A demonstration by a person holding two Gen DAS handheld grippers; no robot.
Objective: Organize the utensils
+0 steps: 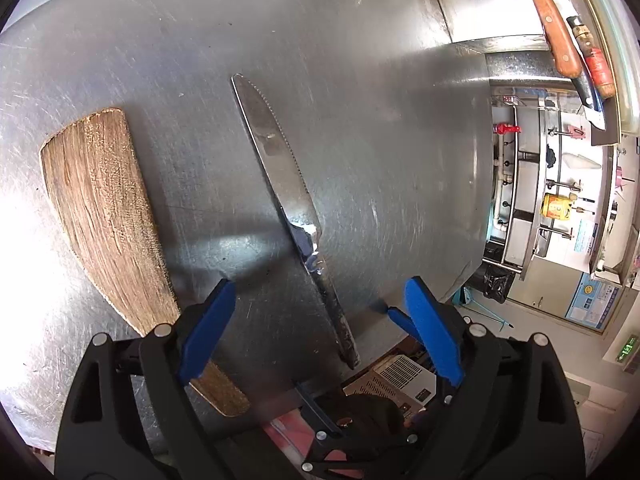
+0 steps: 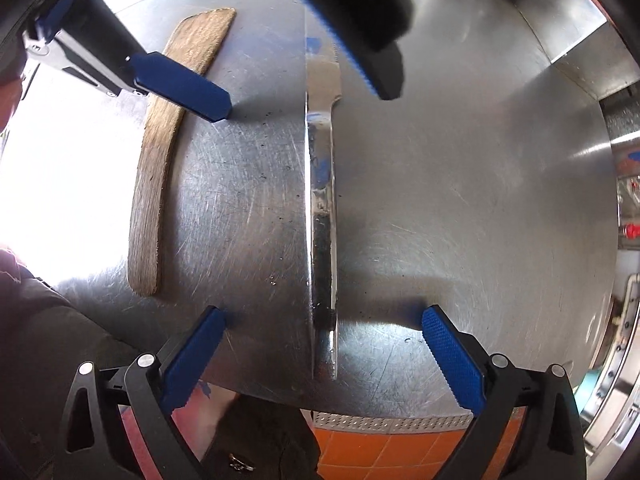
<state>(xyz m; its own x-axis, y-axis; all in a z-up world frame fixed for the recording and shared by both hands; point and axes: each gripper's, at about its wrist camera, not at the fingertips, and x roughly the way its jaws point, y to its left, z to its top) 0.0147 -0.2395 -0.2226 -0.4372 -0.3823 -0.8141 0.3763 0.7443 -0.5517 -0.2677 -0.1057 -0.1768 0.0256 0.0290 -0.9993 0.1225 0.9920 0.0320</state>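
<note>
From the left wrist view the whole table knife (image 1: 280, 184) shows, serrated blade pointing away and its dull, stained handle reaching the near edge of the steel table (image 1: 380, 120). Only this view takes in the far right corner, where an orange-handled knife (image 1: 554, 28) and a red-handled tool (image 1: 598, 68) lie on a ledge, and the kitchen room beyond the table edge. The right wrist view looks almost straight down and shows what the other does not: the left gripper (image 2: 304, 104) itself, one blue finger (image 2: 180, 86) lying over the wooden spatula (image 2: 160, 168), the other hanging above the knife (image 2: 322, 208) blade, blurred and close to the lens.

The spatula's (image 1: 100, 216) handle end is hidden behind the left gripper's (image 1: 316, 292) body in its own view; glare washes out the table to the left in both views. The knife's tip is covered in the right view.

Both pairs of fingers stand wide apart with nothing held. The right gripper (image 2: 324, 320) straddles the knife handle near the table's near edge, its pads clear of the metal. The knife lies just right of the spatula, apart from it.
</note>
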